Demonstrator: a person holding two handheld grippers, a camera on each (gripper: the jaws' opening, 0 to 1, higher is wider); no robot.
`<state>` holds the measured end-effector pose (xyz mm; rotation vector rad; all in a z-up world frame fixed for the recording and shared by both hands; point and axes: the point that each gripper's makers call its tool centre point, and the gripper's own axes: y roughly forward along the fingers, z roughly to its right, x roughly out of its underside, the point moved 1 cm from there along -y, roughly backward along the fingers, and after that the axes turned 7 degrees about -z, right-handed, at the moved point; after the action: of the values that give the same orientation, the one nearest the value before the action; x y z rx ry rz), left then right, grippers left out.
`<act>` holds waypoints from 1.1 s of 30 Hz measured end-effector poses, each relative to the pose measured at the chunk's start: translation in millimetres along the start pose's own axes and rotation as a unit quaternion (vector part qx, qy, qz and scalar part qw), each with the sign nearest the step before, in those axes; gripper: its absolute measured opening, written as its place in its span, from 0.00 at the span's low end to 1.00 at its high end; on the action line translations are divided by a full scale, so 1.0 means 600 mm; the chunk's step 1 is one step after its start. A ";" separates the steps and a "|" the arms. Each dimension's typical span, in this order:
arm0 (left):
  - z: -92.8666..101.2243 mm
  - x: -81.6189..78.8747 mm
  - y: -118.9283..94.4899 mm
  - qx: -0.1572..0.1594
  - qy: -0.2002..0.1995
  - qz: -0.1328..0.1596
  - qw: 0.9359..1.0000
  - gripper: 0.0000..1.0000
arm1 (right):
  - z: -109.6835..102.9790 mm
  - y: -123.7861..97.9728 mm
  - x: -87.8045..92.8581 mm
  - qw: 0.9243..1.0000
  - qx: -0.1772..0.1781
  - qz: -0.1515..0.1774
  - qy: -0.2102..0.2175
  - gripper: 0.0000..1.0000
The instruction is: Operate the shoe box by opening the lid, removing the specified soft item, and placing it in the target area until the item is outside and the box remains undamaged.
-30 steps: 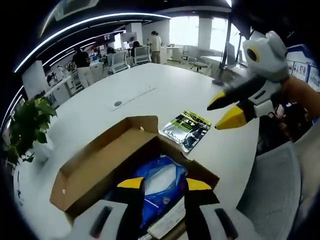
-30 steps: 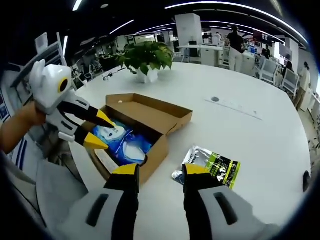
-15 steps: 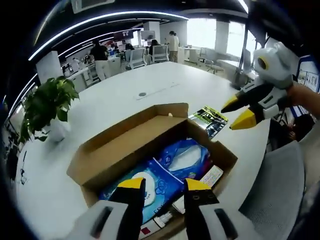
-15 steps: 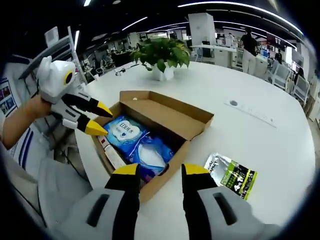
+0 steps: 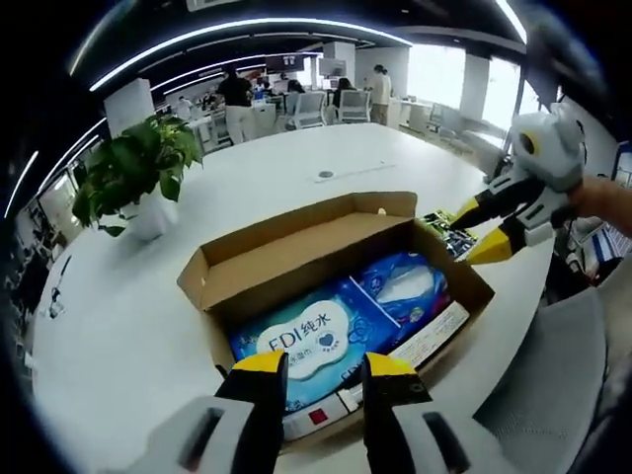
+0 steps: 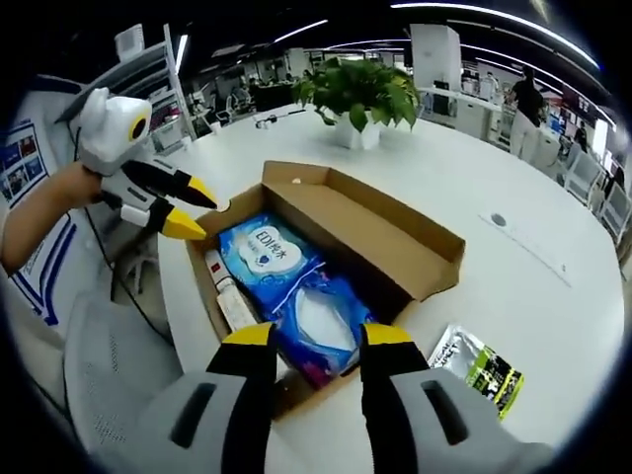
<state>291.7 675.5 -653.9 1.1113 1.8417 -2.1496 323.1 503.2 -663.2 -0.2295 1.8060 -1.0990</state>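
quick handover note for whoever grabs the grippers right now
Left gripper: open, empty, over the box's near edge.
Right gripper: open, empty, over the other end.
Shoe box on the white table, lid open, no damage visible; two blue wipe packs lie inside.
Green-and-black pouch lies on the table beside the box.
Left: lift a soft pack out and place it.

Bright, even ceiling-strip light — sharp centre, fisheye bending towards the edges.

"EDI 纯水" on blue wipes pack (image 5: 314, 339)
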 end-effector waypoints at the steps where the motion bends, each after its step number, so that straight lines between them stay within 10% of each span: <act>1: -0.006 0.005 -0.002 -0.003 -0.004 -0.001 1.000 0.30 | -0.003 0.006 -0.002 1.000 -0.003 -0.003 -0.006 0.30; 19: -0.090 0.092 0.006 -0.053 -0.096 -0.035 0.993 0.27 | -0.021 0.091 -0.019 0.998 -0.023 -0.026 -0.060 0.31; 33: -0.110 0.122 0.027 -0.047 -0.168 -0.039 0.984 0.11 | -0.024 0.152 -0.035 0.998 -0.049 -0.025 -0.016 0.29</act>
<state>276.7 757.1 -709.2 0.6203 1.8314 -2.1072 349.4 576.0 -717.4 -0.3508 1.8372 -1.0367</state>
